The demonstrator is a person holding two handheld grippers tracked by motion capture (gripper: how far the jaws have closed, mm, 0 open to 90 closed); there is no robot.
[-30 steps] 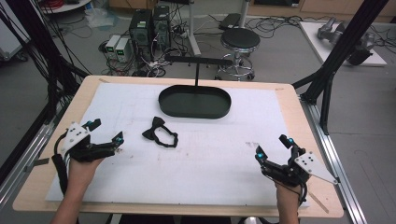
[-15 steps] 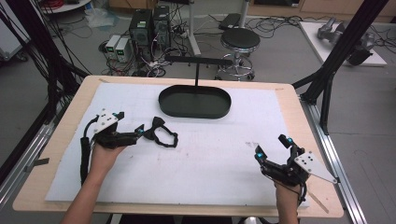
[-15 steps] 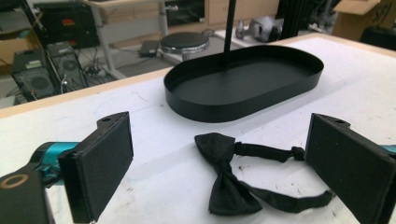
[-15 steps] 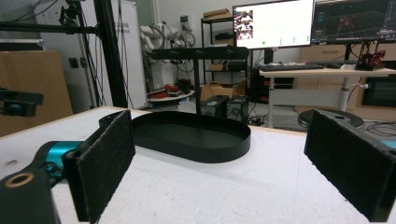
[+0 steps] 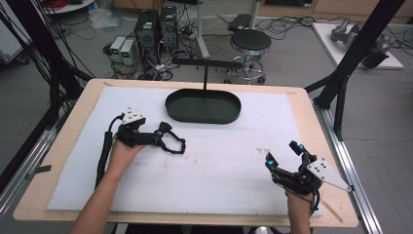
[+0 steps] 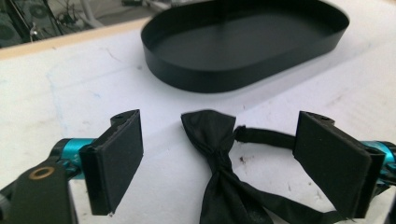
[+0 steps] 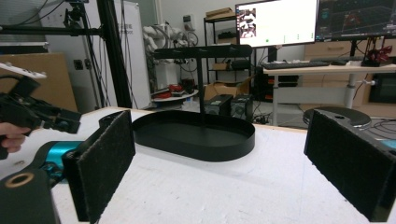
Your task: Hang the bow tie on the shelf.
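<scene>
Left tool [image 6: 219, 163] has reached the bow tie [image 6: 219, 158], jaws spread.

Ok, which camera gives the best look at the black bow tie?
The left gripper view: the bow tie lies close up between the open jaws, with its knot, one wing and strap clear. In the high view the bow tie is small, at the left gripper, and its shape is hard to read.
</scene>
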